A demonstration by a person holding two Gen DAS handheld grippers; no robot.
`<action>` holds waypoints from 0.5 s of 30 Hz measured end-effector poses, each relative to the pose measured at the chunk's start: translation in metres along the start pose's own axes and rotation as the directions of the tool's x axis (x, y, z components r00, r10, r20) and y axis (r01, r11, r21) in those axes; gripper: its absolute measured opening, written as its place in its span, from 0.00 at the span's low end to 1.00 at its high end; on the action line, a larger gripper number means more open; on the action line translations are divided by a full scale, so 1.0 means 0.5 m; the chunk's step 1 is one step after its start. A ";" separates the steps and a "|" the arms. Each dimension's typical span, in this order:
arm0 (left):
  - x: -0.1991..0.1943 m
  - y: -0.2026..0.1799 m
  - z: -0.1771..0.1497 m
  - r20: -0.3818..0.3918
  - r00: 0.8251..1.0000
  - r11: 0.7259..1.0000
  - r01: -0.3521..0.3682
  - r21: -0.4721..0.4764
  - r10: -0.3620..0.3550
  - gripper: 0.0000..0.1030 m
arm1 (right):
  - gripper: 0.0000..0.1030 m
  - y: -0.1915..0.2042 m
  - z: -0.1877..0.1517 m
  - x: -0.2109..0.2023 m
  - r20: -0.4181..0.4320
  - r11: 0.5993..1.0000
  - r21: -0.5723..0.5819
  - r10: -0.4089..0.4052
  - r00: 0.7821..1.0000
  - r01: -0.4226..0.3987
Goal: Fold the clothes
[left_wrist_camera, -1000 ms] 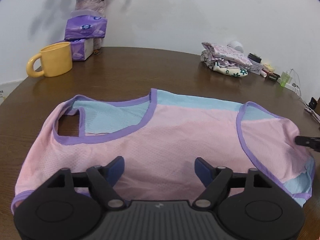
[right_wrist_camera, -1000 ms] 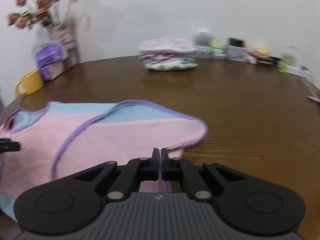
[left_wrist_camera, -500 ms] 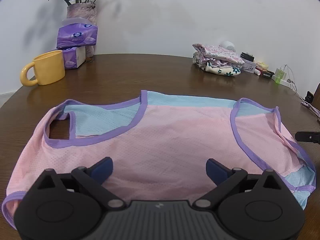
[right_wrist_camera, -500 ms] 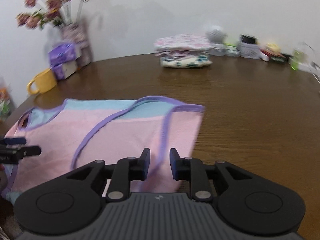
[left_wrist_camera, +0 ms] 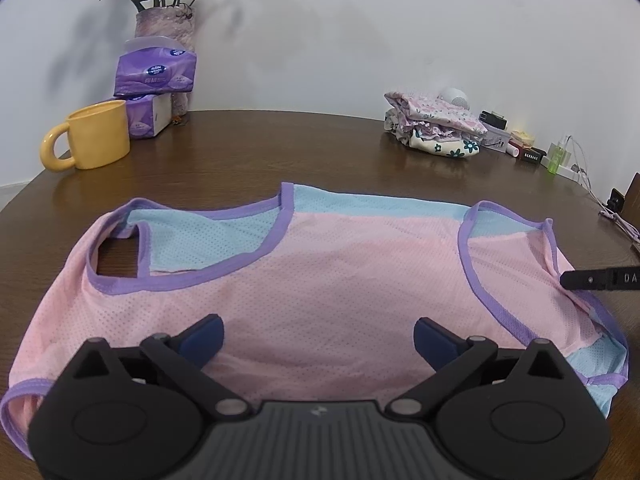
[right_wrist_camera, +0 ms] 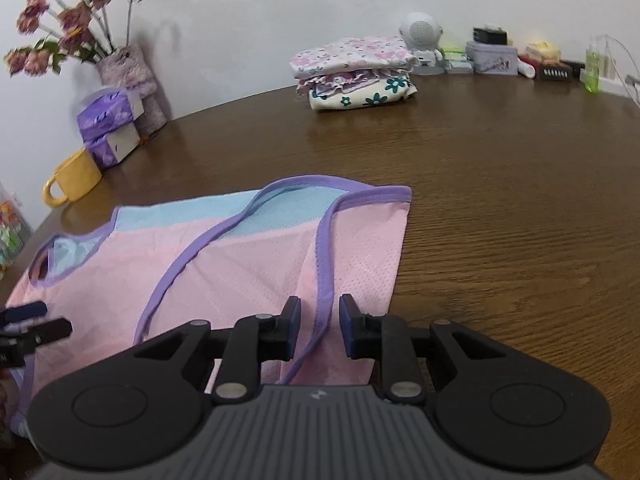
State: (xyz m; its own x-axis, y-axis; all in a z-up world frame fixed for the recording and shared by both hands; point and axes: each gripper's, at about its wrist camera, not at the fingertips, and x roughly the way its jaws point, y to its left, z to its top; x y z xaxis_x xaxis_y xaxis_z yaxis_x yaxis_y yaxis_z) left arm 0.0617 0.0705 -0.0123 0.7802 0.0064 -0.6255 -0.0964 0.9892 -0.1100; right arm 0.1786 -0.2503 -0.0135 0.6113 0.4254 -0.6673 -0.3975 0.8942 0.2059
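Note:
A pink and light-blue mesh tank top with purple trim (left_wrist_camera: 320, 272) lies flat on the brown wooden table (left_wrist_camera: 320, 148); it also shows in the right wrist view (right_wrist_camera: 240, 256). Its right side is folded over onto the body. My left gripper (left_wrist_camera: 318, 338) is wide open and empty above the top's near hem. My right gripper (right_wrist_camera: 319, 320) is open, its fingers either side of the purple trim of the folded part. One finger of the right gripper (left_wrist_camera: 600, 279) shows at the right edge of the left wrist view.
A stack of folded floral clothes (right_wrist_camera: 354, 74) sits at the back. A yellow mug (left_wrist_camera: 90, 140), purple tissue packs (left_wrist_camera: 156, 72) and a vase of flowers (left_wrist_camera: 164, 20) stand back left. Small boxes, bottles and cables (right_wrist_camera: 540, 62) line the back right wall.
My right gripper opened and let go of the top's edge, which now lies folded over. My left gripper opened wider and drew back a little.

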 end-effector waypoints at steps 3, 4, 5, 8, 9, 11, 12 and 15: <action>-0.001 0.000 -0.002 0.003 1.000 1.000 0.001 0.002 -0.001 0.99 | 0.13 0.021 -0.003 0.000 -0.012 0.998 -0.061 -0.022 1.000 0.021; -0.001 0.000 -0.002 0.004 1.000 1.000 0.002 0.001 -0.002 0.99 | 0.06 0.027 -0.002 0.002 -0.016 0.996 -0.080 -0.030 0.999 0.028; -0.001 0.001 -0.003 0.005 1.000 1.000 0.003 0.001 -0.003 0.99 | 0.03 0.031 -0.002 0.002 -0.020 0.995 -0.095 -0.036 0.999 0.034; -0.001 0.001 -0.004 0.009 1.000 1.000 0.006 -0.001 -0.006 0.99 | 0.03 0.035 0.004 -0.001 -0.025 0.993 -0.108 -0.047 0.999 0.044; -0.002 0.001 -0.005 0.011 1.000 1.000 0.006 -0.001 -0.006 0.99 | 0.03 0.034 0.006 -0.005 -0.021 0.993 -0.110 -0.052 0.998 0.050; -0.002 0.001 -0.004 0.011 1.000 1.000 0.006 0.001 -0.006 0.99 | 0.03 0.029 0.011 -0.021 0.002 0.992 -0.112 -0.063 0.998 0.063; -0.001 0.001 -0.004 0.011 1.000 1.000 0.006 0.002 -0.006 0.99 | 0.03 0.026 0.013 -0.031 0.015 0.991 -0.113 -0.073 0.997 0.074; -0.001 0.001 -0.005 0.011 1.000 1.000 0.005 0.006 -0.005 0.99 | 0.03 -0.001 0.016 -0.054 0.037 0.986 -0.103 -0.127 0.991 0.130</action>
State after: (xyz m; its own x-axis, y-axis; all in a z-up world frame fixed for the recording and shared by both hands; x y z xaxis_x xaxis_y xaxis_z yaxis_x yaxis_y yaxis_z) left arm 0.0597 0.0707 -0.0138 0.7876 0.0033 -0.6162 -0.0892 0.9901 -0.1088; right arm 0.1680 -0.2609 0.0102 0.6817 0.3136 -0.6610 -0.3833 0.9227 0.0424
